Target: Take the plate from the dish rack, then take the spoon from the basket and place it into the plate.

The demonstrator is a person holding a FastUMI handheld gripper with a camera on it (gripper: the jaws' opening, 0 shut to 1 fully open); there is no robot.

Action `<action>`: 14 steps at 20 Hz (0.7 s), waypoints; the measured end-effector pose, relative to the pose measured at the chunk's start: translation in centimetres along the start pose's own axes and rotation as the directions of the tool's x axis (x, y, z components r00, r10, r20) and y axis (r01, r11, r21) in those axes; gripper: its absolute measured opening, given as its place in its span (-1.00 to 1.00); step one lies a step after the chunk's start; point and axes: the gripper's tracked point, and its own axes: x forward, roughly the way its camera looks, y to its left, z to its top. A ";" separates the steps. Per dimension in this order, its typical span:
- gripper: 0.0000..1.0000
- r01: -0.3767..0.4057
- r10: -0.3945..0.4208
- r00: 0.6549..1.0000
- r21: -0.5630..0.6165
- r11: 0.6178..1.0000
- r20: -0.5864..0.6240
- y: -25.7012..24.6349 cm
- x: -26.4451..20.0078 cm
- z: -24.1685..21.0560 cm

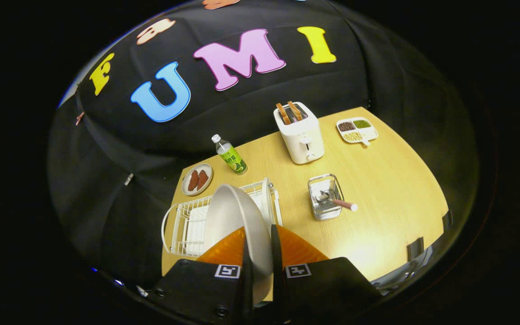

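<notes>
My gripper (258, 246) is shut on the rim of a white plate (230, 212), which stands tilted on edge between the fingers, raised over the white wire dish rack (181, 225). Another white dish (266, 192) stands upright at the rack's far right end. To the right, beyond the fingers, a small metal basket (324, 198) sits on the wooden table (377, 194). A spoon (342, 203) lies in it, its pinkish handle sticking out over the basket's right side.
A white toaster (301, 134) with two toast slices stands behind the basket. A green-labelled bottle (230, 155) and a small plate of brown pieces (197, 179) sit behind the rack. A divided snack tray (357, 129) lies at the far right corner.
</notes>
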 end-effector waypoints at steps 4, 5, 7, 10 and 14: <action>-0.57 -0.012 0.015 1.000 0.096 0.995 -0.025 -7.3 -3.1 -3.1; -0.57 -0.006 0.010 0.999 0.118 0.993 -0.038 -9.2 -3.2 -3.8; -0.58 -0.015 0.025 0.997 0.143 0.990 -0.068 -12.2 -2.4 -5.0; -0.58 -0.029 0.047 0.992 0.160 0.987 -0.114 -16.2 0.9 -6.3; -0.56 -0.028 0.060 0.978 0.158 0.987 -0.202 -20.6 6.1 -7.7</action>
